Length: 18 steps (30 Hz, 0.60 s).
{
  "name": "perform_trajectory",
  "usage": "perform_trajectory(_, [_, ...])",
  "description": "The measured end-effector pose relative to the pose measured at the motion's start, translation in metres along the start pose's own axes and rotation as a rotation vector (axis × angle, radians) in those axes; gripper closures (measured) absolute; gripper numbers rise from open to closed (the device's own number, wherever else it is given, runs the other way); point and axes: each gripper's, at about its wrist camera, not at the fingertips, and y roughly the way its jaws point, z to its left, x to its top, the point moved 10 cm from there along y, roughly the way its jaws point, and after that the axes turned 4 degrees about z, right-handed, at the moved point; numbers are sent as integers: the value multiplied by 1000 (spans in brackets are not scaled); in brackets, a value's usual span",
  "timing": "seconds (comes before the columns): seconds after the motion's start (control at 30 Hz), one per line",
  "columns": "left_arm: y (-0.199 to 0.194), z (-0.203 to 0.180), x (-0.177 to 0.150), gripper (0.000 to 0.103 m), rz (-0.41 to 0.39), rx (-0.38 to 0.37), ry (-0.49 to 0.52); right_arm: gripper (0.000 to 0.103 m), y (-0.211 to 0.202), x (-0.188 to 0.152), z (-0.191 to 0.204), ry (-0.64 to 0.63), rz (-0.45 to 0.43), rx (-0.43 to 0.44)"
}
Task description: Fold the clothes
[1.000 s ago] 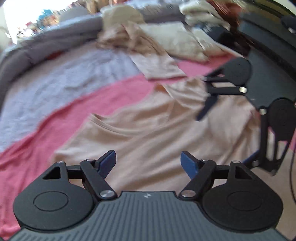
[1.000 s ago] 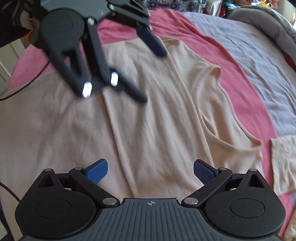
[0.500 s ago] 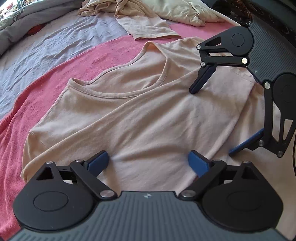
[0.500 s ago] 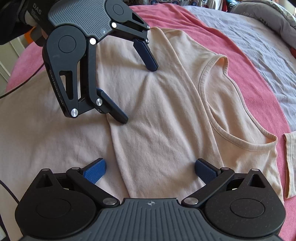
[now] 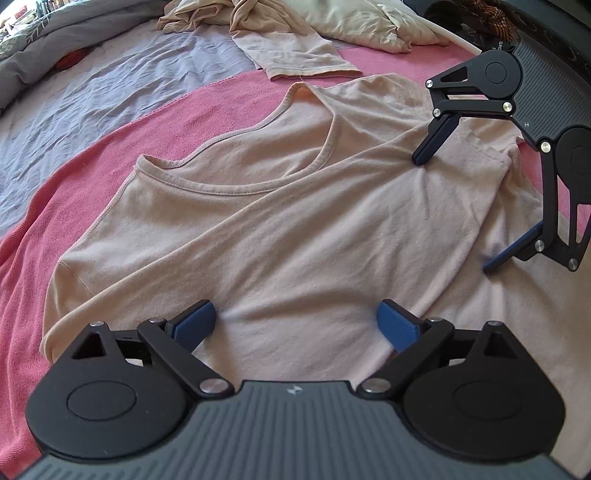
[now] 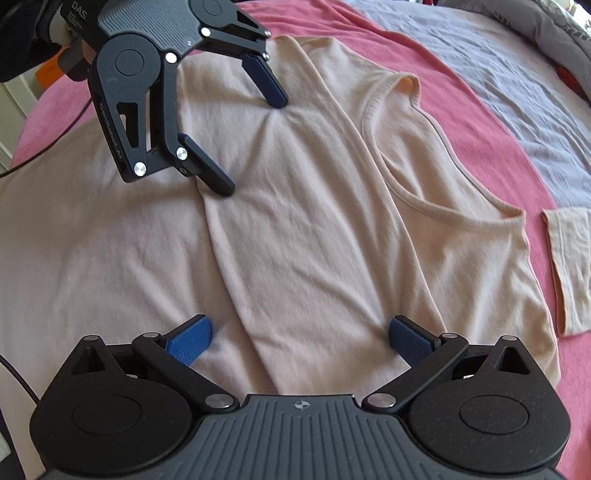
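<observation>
Both claws spread wide over a half-folded peach top on the bed

At the bottom of the left wrist view the left gripper (image 5: 295,325) stands wide, its blue pads (image 5: 194,325) set on either side of a smoothed patch of the peach top (image 5: 295,221) and pinching nothing; the cloth lies free between them, probably just laid down; at the bottom of the right wrist view the right gripper (image 6: 299,339) is equally wide, straddling the folded edge (image 6: 229,258) that runs up the middle of the frame, likely to press or pick it for the next fold; further up, the neckline (image 5: 236,188) curves across centre frame; the top rests on a pink blanket (image 5: 129,122); at the top of the frame lies a heap of unfolded clothes (image 5: 295,33).
</observation>
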Motion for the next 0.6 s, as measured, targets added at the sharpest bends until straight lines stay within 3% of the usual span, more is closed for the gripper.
perform_trajectory(0.33, [0, 1, 0, 4, 0, 11, -11, 0, -3, -29, -11, 44, 29, -28])
perform_trajectory(0.6, [4, -1, 3, 0, 30, 43, -45, 0, -29, -56, -5, 157, 34, -71])
